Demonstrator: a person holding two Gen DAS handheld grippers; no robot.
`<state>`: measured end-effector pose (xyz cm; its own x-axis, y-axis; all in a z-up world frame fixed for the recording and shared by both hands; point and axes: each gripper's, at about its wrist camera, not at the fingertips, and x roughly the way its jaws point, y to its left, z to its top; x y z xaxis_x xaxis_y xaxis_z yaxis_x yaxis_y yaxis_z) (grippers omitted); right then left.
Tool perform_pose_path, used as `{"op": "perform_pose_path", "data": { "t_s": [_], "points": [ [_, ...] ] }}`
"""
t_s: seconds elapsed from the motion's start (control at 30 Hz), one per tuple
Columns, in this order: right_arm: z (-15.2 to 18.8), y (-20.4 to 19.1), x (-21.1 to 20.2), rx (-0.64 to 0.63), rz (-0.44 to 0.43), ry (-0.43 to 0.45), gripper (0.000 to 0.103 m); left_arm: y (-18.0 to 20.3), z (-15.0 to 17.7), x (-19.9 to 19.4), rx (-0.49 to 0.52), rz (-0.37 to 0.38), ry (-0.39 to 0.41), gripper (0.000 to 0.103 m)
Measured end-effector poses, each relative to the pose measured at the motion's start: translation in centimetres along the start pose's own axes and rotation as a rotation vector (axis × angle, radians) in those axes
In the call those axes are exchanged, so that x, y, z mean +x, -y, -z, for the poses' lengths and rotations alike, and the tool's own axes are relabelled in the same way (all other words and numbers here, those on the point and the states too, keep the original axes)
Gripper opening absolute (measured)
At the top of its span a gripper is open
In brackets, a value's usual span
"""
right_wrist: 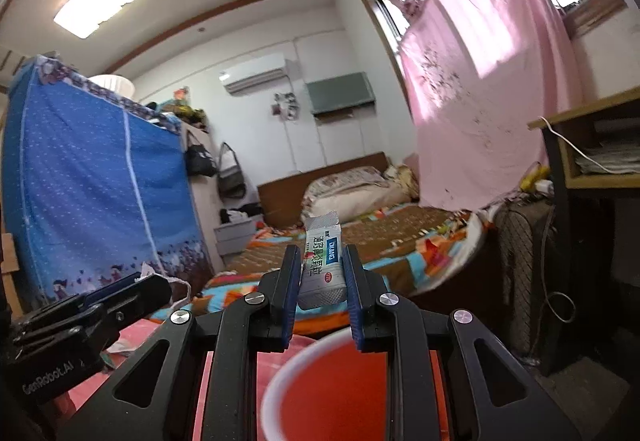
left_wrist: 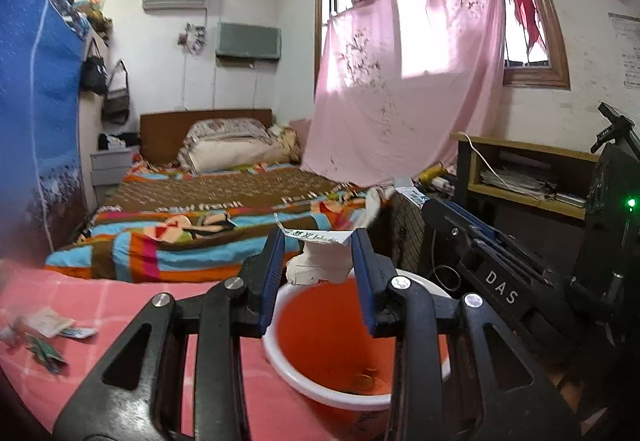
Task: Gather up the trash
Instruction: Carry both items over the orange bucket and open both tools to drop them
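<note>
My left gripper [left_wrist: 318, 253] is shut on a crumpled white paper wrapper [left_wrist: 320, 261] with printed text on its top flap. It hangs over the far rim of a red basin with a white rim [left_wrist: 320, 397]. The right gripper's black body [left_wrist: 500, 281] shows at the right of that view. In the right wrist view, my right gripper [right_wrist: 322, 273] is shut on a silver and white sachet [right_wrist: 322, 265] with green and blue print. It stands upright above the red basin [right_wrist: 280, 393]. The left gripper's black body [right_wrist: 80, 317] is at lower left.
The basin sits on a pink checked sheet [left_wrist: 120, 301] where several small wrappers [left_wrist: 48, 337] lie at left. A bed with a striped blanket [left_wrist: 224, 209] is beyond. A blue wardrobe [left_wrist: 36, 101], a pink curtain [left_wrist: 404, 81] and a wooden shelf [left_wrist: 528, 177] surround it.
</note>
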<state>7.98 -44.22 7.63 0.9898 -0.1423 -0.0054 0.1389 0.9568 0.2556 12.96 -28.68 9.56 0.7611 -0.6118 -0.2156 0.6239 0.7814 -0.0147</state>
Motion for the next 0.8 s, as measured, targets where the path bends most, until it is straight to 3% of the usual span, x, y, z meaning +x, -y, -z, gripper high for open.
{"op": "perform_pose_path", "data": {
  "t_s": [0.6,0.8],
  "points": [
    [1.4,3.8,2.2,0.084,0.093,-0.217,0.02,1.3,2.0,6.4,-0.138,0.078,-0.281,0.038],
    [1.9,4.3,2.7,0.1,0.096,-0.264,0.02,0.9,2.5,7.2,-0.188,0.089,-0.329,0.039]
  ]
}}
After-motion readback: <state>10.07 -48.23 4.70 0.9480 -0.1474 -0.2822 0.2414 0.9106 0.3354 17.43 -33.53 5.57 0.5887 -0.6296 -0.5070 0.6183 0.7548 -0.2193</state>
